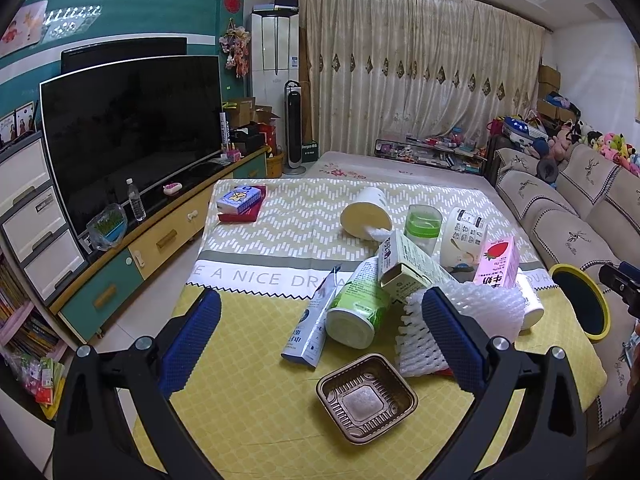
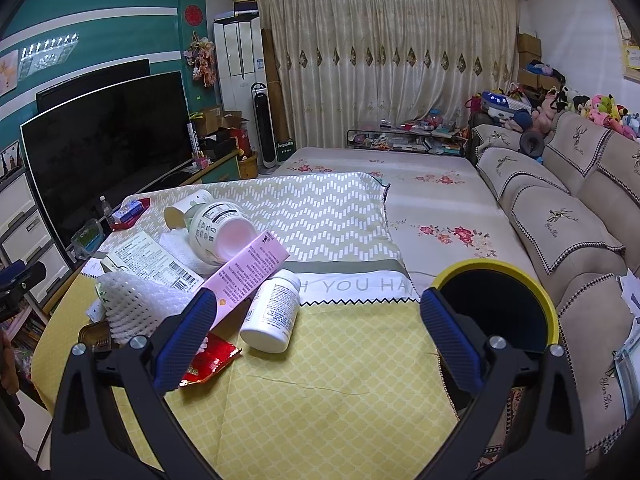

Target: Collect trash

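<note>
On the left we hold the left gripper (image 1: 320,328) above the yellow tablecloth (image 1: 248,392), its blue fingers spread wide with nothing between them. Its right finger hides part of the white foam netting (image 1: 492,304). Just left of that lie a flattened white pouch (image 1: 310,328) and a green-labelled bottle (image 1: 356,304) on its side, with a brown plastic tray (image 1: 366,394) nearest us. Behind them the trash piles up: a cream carton (image 1: 412,264), a tipped paper cup (image 1: 366,212), a pink strawberry milk box (image 1: 498,262); the small print we cannot read.

Further right, our right gripper (image 2: 318,328) is also wide open and empty. Its left finger covers part of a red wrapper (image 2: 212,360), beside a white pill bottle (image 2: 272,308) lying down. At the far right the yellow-rimmed bin (image 2: 496,304) stands at the table edge, partly hidden behind the right finger, its inside too dark to make out
</note>
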A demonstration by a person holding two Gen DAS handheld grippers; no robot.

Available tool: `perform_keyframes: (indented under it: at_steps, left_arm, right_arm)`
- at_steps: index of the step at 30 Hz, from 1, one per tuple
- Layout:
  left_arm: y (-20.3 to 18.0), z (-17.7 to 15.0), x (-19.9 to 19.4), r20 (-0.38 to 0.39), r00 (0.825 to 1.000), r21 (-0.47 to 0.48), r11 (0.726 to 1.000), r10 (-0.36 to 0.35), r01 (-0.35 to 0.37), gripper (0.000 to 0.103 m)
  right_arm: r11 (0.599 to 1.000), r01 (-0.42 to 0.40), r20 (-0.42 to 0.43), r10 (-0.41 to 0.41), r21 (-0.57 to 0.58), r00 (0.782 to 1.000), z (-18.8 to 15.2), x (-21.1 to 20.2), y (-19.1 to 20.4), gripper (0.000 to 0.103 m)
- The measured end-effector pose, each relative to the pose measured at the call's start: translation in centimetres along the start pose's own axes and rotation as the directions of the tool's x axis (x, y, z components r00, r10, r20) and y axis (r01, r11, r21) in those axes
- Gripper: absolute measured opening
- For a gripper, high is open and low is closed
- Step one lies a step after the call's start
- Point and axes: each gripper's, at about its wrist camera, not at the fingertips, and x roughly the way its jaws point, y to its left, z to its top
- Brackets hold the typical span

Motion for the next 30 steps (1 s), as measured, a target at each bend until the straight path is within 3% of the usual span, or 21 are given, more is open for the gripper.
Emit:
perform_keyframes:
  at_steps: [30]
  left_arm:
    - [-0.40,-0.04,0.25,-0.005,1.000,0.007,1.000,-0.005,0.005,0.099]
  right_arm:
    - [1.000,0.002,-0.002,-0.002,0.001,1.000,0.00,0.07,0.01,0.097]
